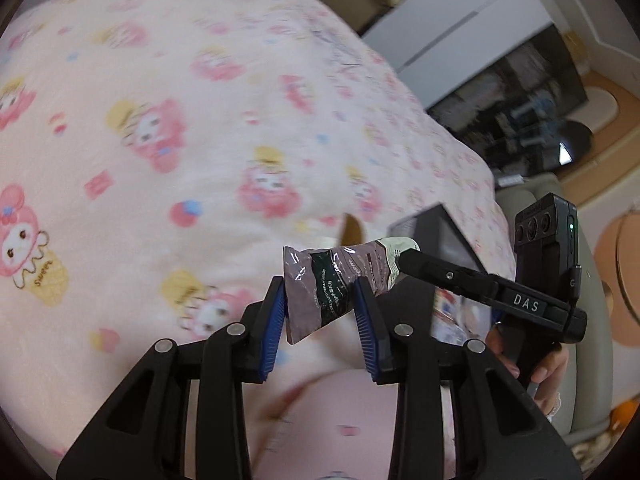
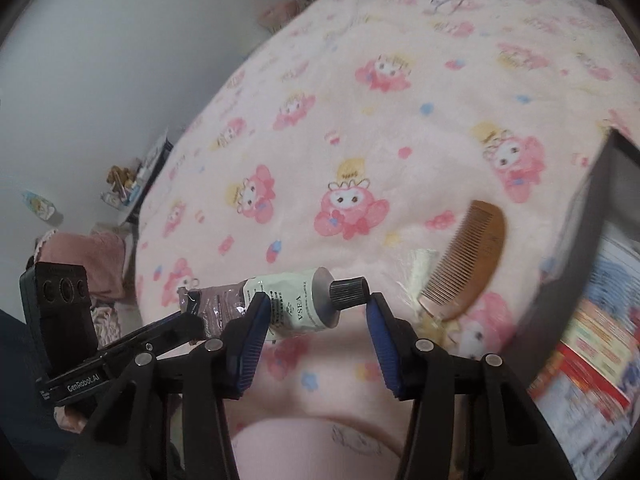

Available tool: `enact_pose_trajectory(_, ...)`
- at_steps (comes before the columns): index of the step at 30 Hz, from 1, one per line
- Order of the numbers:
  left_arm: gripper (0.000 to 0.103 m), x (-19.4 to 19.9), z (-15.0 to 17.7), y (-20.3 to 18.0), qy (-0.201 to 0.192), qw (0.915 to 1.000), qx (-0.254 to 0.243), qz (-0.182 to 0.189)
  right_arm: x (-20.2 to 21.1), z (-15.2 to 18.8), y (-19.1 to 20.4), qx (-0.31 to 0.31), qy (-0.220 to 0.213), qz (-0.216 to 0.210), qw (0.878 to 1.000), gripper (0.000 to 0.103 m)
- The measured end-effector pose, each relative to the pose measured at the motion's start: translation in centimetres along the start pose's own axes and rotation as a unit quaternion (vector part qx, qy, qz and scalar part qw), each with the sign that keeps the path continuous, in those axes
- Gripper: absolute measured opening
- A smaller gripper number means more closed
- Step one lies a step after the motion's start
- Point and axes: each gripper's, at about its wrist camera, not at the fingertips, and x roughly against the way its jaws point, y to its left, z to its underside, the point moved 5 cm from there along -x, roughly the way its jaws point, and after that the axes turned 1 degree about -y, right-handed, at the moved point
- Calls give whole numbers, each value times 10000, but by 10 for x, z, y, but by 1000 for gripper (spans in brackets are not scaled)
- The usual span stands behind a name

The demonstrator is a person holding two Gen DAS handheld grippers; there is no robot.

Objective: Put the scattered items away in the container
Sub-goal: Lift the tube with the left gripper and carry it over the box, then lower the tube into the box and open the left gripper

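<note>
Pink cartoon-print blanket [image 2: 360, 140] covers the bed beside a white wall [image 2: 100, 60].

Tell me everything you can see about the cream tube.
The tube is soft, crinkled foil-like material, mauve-grey with a dark green and a pale label reading VSEA, and a ribbed black screw cap, closed. It lies roughly level above the pink blanket, lifted clear. The left gripper pinches its flat crimped end; the right gripper holds the cap end.
</note>
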Motion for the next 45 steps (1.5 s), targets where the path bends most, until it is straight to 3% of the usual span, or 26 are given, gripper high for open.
enact_pose_trajectory(7,33,-18,31,-89,249,9974,-534,425,97,31,-46,-332,-629,331,9969,47)
enact_pose_trajectory(13,35,-61,66,-156,1050,9870,-848,869,158,67,-92,-474,-971,962,9895,47)
enact_pose_trajectory(19,41,-118,87,-220,1507,9731,-1632,617,196,101,-158,-1019,-1200,1175,9805,47)
enact_pose_trajectory(24,43,-185,99,-240,2309,9575,-1633,573,196,114,-214,-1321,-1107,1568,9725,47)
enact_pose_trajectory(28,43,-208,97,-243,2205,9589,-1748,367,187,126,-247,-1821,-1019,1201,9706,47)
enact_pose_trajectory(31,43,-217,94,-235,2142,9624,-1591,501,183,129,-254,-1949,-988,971,9710,47)
enact_pose_trajectory(37,37,-209,89,-216,1870,9710,-1393,536,183,128,-246,-1601,-971,1225,9746,47)
enact_pose_trajectory(42,37,-190,81,-219,1473,9751,-1529,644,205,122,-231,-1151,-1684,1639,9652,47)
enact_pose_trajectory(45,35,-191,83,-217,1457,9746,-1640,439,204,114,-227,-954,-1854,1949,9584,47)
